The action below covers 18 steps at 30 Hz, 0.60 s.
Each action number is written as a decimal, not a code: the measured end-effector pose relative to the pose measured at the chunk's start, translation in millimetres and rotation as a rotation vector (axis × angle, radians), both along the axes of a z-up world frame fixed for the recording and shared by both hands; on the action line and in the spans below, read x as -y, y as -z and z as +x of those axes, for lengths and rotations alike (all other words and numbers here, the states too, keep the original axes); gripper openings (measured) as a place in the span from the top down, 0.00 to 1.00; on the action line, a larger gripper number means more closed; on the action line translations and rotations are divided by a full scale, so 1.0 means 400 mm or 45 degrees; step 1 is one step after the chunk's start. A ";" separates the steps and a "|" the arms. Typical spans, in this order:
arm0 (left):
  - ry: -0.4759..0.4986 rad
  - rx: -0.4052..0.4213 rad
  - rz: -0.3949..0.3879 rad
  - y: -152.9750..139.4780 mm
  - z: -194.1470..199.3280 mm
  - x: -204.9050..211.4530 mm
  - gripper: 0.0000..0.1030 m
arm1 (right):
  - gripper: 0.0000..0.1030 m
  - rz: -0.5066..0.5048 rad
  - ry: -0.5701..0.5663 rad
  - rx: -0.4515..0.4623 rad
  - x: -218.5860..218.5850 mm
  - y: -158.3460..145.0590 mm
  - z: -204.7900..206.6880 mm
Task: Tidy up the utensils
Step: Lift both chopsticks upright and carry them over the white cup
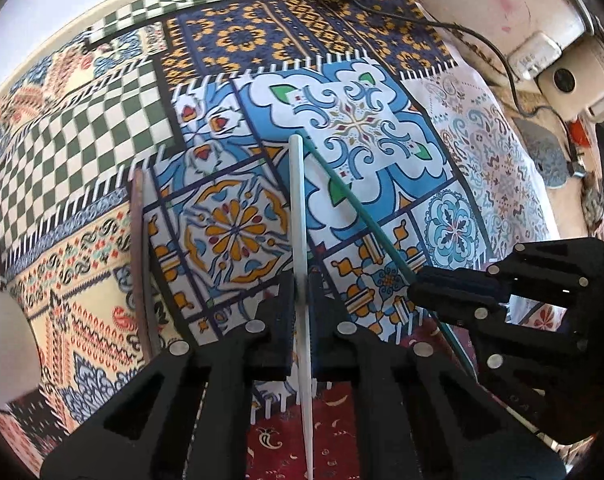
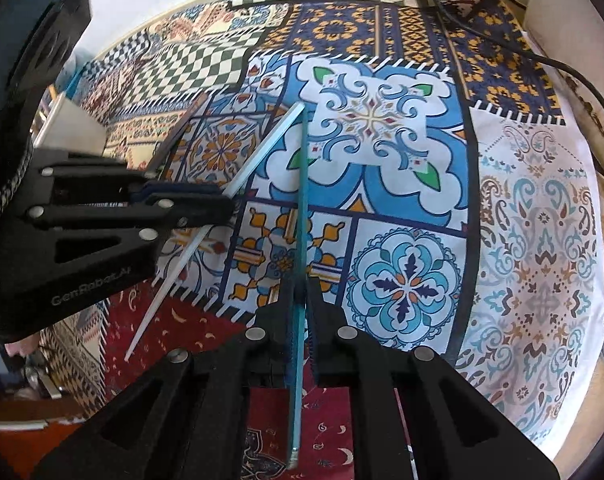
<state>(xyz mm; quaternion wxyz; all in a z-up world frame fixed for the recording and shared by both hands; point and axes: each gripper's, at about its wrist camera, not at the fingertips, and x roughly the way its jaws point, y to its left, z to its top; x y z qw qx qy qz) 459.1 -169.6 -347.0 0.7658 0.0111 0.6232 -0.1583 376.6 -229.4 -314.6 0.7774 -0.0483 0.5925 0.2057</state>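
We've got one chopstick per gripper. Left gripper [image 1: 302, 292] is clenched on the white stick [image 1: 298, 208], pads pinching it past mid-length so the long blunt end runs forward and the thin tip trails back under the gripper. Right gripper [image 2: 301, 296] is clamped the same way on the teal stick [image 2: 303, 184].

Both point steeply down over the cloth [image 1: 102, 240], far ends nearly meeting above the blue-and-white tile print near the cloth's middle. Our read: we're lining the two up side by side as a pair, hence the matched grip points and converging ends. Whether either stick touches the cloth, we can't tell.

A third pair, brown and grey sticks [image 1: 140, 256], already lies flat and parallel toward the cloth's left side, well apart from ours.

Materials: sticks look like smooth hard plastic, square-ish at the thick end, tapering; slim and slippery, so a twist in the pads is likely. Pads are ridged black plastic. Cloth is a flat patchwork print, no wrinkles under the sticks. A black cable [image 1: 482, 40] runs off the cloth's far right corner, clear of the work.
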 end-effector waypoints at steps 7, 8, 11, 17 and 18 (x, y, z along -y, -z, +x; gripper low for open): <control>-0.055 0.100 -0.017 -0.072 -0.062 -0.045 0.96 | 0.95 0.076 0.017 0.072 -0.010 -0.066 -0.016; -0.065 0.121 -0.020 -0.086 -0.074 -0.055 0.96 | 0.95 0.080 0.018 0.086 -0.011 -0.078 -0.019; -0.088 0.188 -0.036 -0.129 -0.122 -0.080 0.96 | 0.95 0.099 0.024 0.126 -0.032 -0.105 -0.027; -0.147 0.321 -0.056 -0.219 -0.201 -0.135 0.96 | 0.95 0.115 0.020 0.233 -0.095 -0.169 -0.065; -0.160 0.341 -0.061 -0.229 -0.212 -0.151 0.96 | 0.95 0.115 0.015 0.248 -0.102 -0.179 -0.069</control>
